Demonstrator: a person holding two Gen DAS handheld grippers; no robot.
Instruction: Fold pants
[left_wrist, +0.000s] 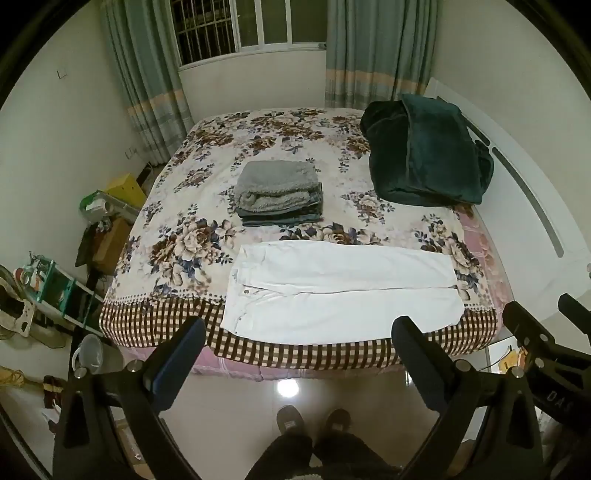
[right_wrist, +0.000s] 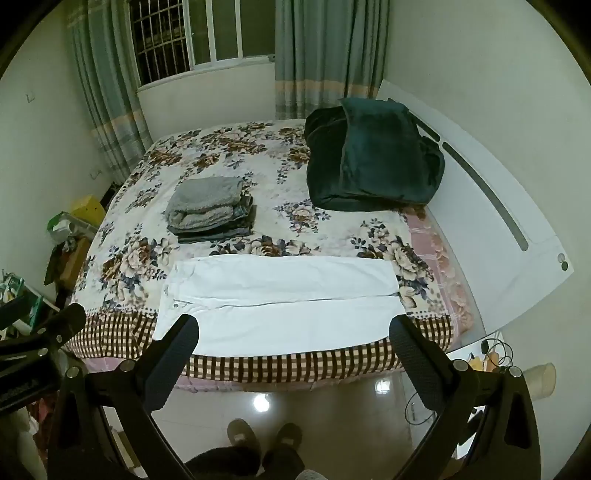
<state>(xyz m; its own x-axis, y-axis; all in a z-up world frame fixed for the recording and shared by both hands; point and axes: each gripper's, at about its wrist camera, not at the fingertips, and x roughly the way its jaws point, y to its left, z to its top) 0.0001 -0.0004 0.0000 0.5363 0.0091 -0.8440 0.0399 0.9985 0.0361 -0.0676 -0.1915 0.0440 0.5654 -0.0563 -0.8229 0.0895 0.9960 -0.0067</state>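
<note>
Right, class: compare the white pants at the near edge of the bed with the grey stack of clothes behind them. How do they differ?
The white pants lie spread flat in a single layer with both legs stretched out side by side; the grey stack of clothes is already folded and piled several layers high. The pants are bright white, the stack grey with darker garments beneath. The pants sit at the near edge, the stack nearer the middle. Both rest on the floral bedspread.
</note>
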